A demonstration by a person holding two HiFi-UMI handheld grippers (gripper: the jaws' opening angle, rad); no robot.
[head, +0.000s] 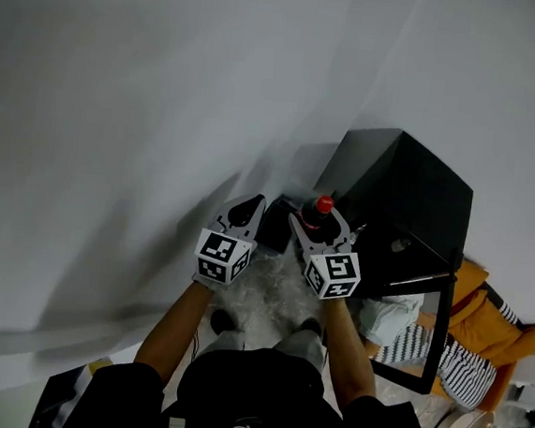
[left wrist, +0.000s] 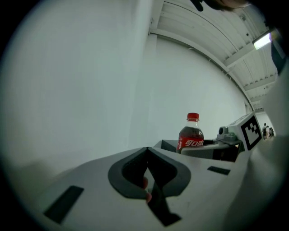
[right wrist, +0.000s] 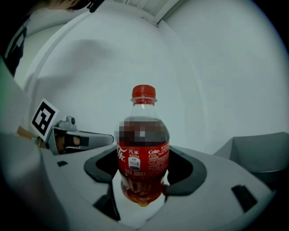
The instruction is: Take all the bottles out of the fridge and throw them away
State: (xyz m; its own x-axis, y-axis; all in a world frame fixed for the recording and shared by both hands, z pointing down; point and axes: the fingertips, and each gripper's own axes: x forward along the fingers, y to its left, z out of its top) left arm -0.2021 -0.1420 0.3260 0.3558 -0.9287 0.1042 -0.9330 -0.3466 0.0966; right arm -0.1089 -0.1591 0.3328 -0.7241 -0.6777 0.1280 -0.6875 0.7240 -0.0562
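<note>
We're pinching the cola bottle (right wrist: 143, 149) upright w/ the right gripper (head: 319, 226), holding it in the air near the black fridge (head: 397, 188). We're holding the left gripper (left wrist: 146, 169) alongside, jaws pressed together, empty.

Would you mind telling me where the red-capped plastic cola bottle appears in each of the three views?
Head view: right of centre, the red-capped plastic cola bottle stands upright in the right gripper, before the black fridge.
Left gripper view: right of centre, beyond the shut left gripper.
Right gripper view: dead centre, between that gripper's jaws.
Shared landmark: the plain white wall behind it.
</note>
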